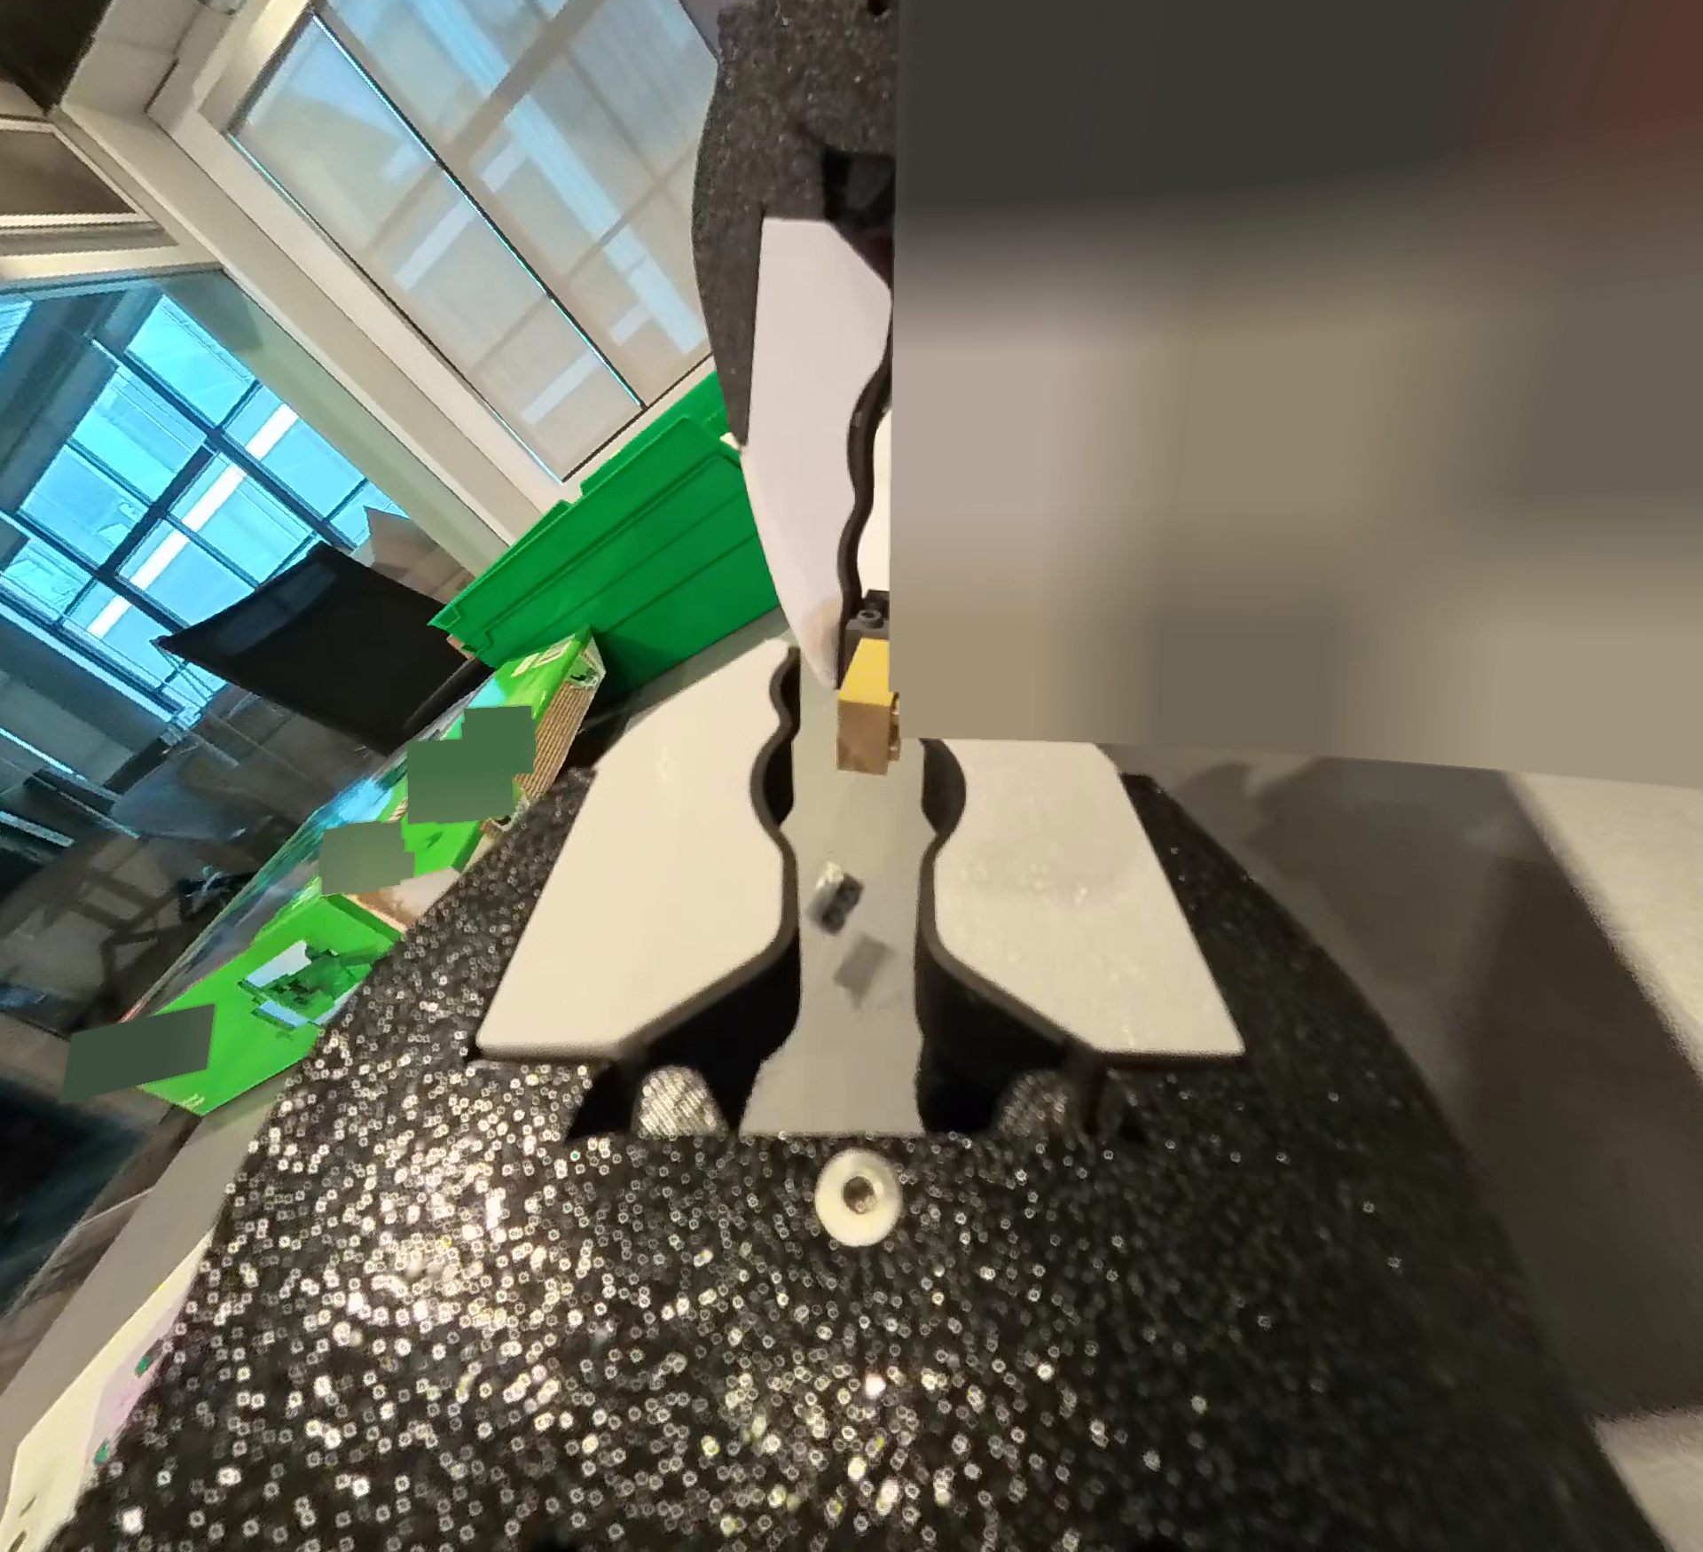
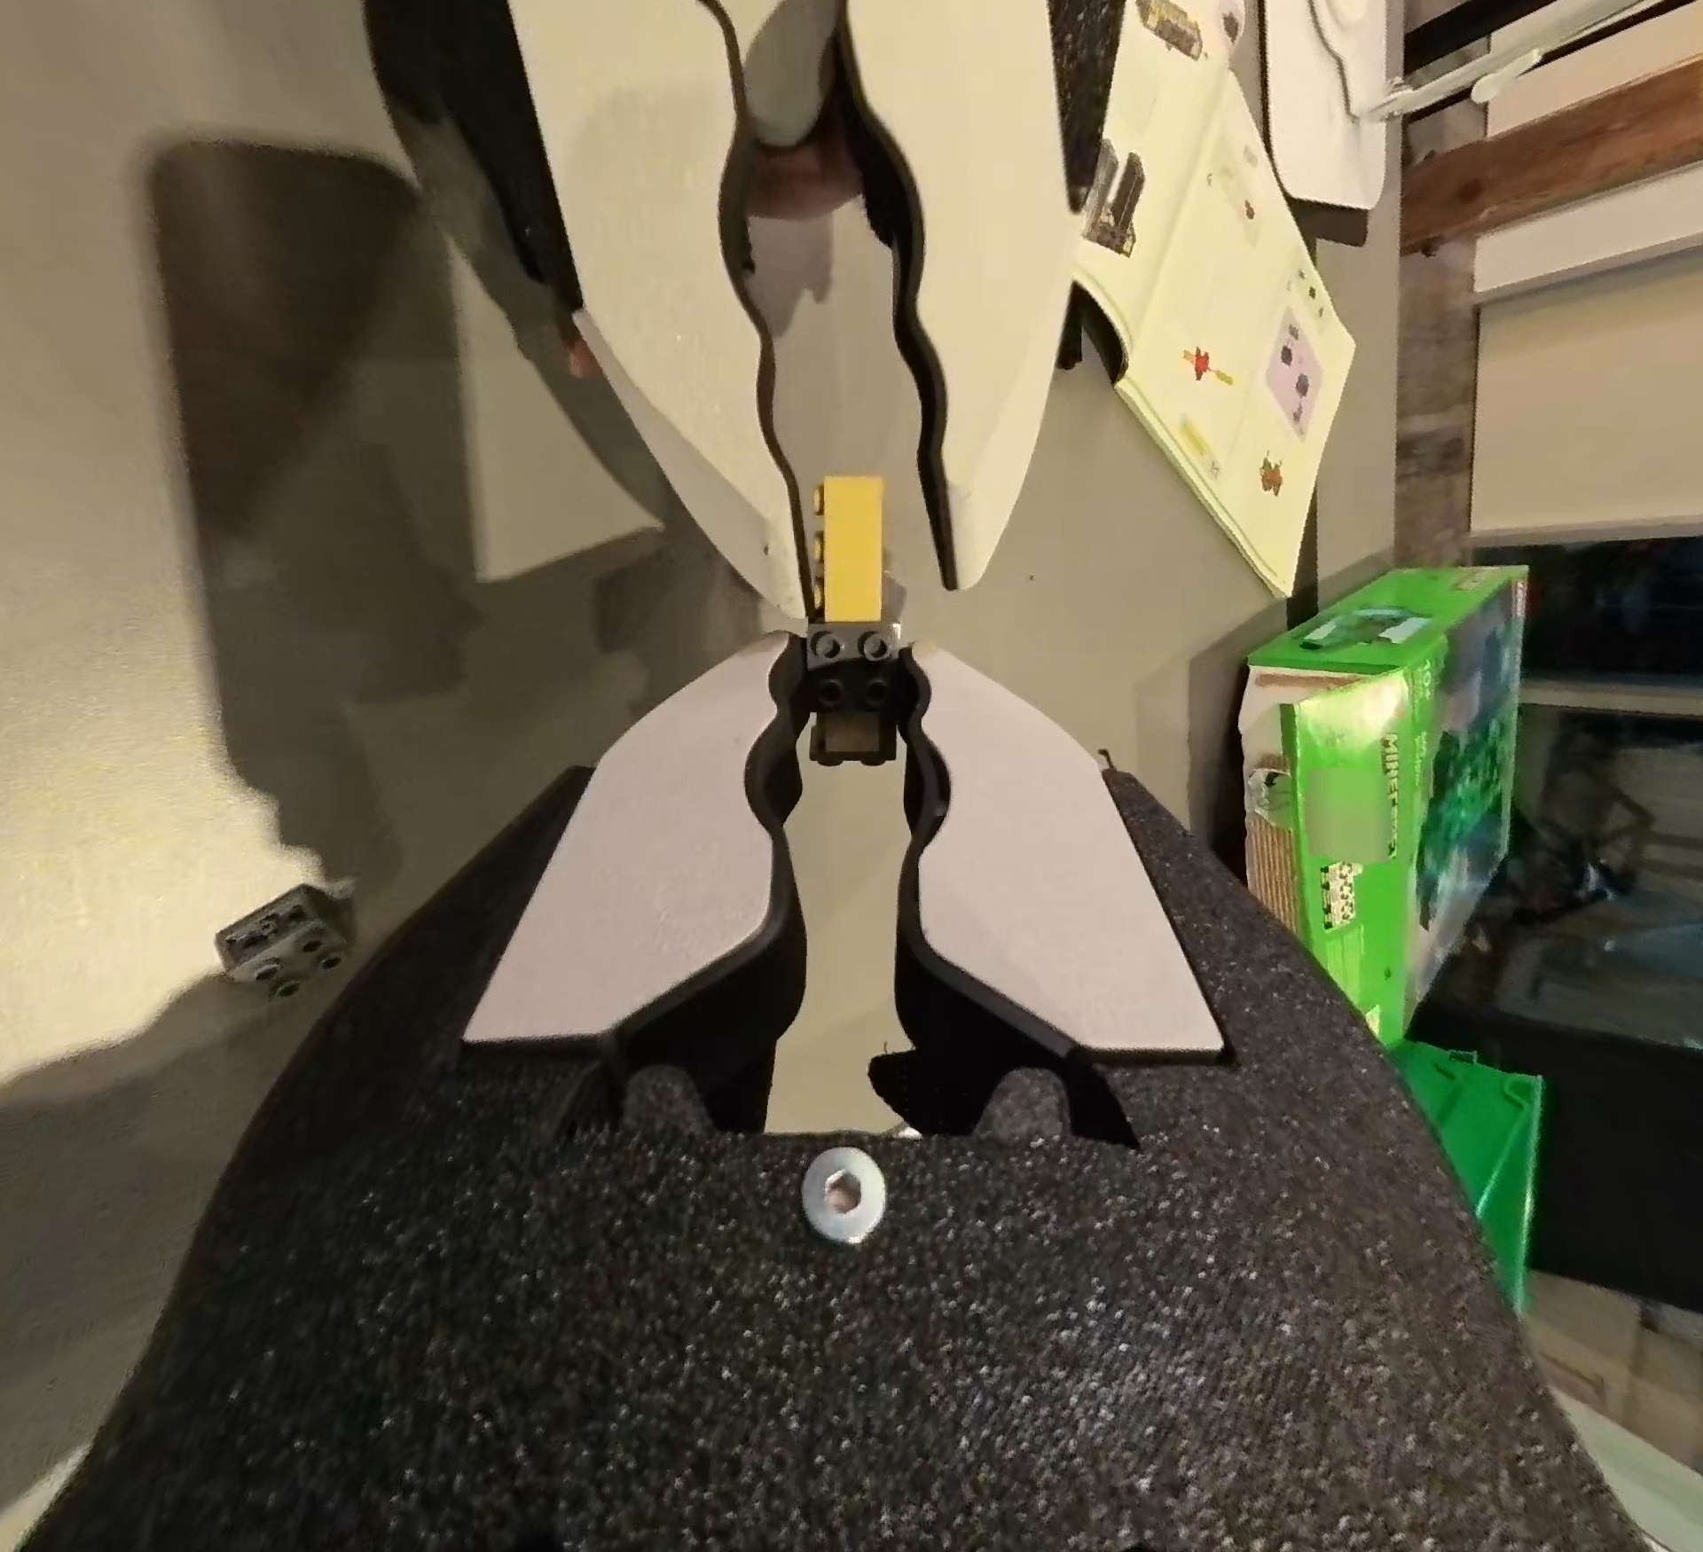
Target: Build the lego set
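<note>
My right gripper [image 2: 852, 660] is shut on a small dark grey studded piece [image 2: 850, 674], held off the grey table. A yellow brick [image 2: 852, 559] stands end-on against that piece's far side, studs sideways. My left gripper [image 2: 868, 586] comes in from the opposite side, its fingers on either side of the yellow brick. The brick touches one finger and a gap shows at the other. In the left wrist view the yellow brick [image 1: 866, 711] sits at my left gripper's [image 1: 857, 711] tips, under the dark piece [image 1: 866, 621] and a right finger [image 1: 811, 448]. A blurred patch hides the rest.
A loose grey studded piece [image 2: 286, 946] lies on the table at left. Two small loose pieces [image 1: 834, 895] lie under the left gripper. An open instruction booklet [image 2: 1226, 291] lies at right. A green set box [image 2: 1382, 780] and green bins [image 1: 645, 549] stand at the table's edge. Only a small space, under 4 cm, lies between the two pairs of fingers.
</note>
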A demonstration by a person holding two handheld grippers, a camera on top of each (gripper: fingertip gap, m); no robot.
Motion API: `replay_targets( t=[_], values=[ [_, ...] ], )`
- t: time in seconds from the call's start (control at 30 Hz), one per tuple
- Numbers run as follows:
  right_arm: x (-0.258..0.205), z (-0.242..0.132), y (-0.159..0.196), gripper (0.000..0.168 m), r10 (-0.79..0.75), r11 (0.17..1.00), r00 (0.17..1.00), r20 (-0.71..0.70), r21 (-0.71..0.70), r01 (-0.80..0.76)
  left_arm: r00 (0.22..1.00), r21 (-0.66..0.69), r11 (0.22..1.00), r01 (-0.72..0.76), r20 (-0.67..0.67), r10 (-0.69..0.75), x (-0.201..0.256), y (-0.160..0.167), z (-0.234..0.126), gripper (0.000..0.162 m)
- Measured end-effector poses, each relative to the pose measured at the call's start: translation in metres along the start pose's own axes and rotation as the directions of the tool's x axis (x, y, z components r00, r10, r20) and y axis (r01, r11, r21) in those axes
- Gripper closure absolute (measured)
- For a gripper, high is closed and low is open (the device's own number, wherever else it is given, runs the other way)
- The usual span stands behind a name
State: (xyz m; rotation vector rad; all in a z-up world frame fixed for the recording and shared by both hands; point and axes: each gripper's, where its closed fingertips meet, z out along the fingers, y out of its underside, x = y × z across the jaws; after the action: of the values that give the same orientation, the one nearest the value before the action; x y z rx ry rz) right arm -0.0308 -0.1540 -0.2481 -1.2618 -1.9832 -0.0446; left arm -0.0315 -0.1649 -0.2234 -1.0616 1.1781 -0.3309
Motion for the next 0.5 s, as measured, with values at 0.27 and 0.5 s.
replay_targets(
  t=[0.27, 0.5],
  values=[
    [-0.001, 0.005, 0.007, 0.151, 0.007, 1.0, 1.0, -0.004, -0.015, -0.007, 1.0, -0.037, 0.999, 0.011, -0.013, -0.011, 0.0, 0.007, 0.0, 0.138],
    [-0.004, 0.006, 0.012, 0.151, 0.001, 1.0, 1.0, -0.001, 0.01, -0.001, 0.999, -0.068, 0.997, -0.026, -0.042, 0.024, 0.005, 0.012, 0.0, 0.141]
  ],
)
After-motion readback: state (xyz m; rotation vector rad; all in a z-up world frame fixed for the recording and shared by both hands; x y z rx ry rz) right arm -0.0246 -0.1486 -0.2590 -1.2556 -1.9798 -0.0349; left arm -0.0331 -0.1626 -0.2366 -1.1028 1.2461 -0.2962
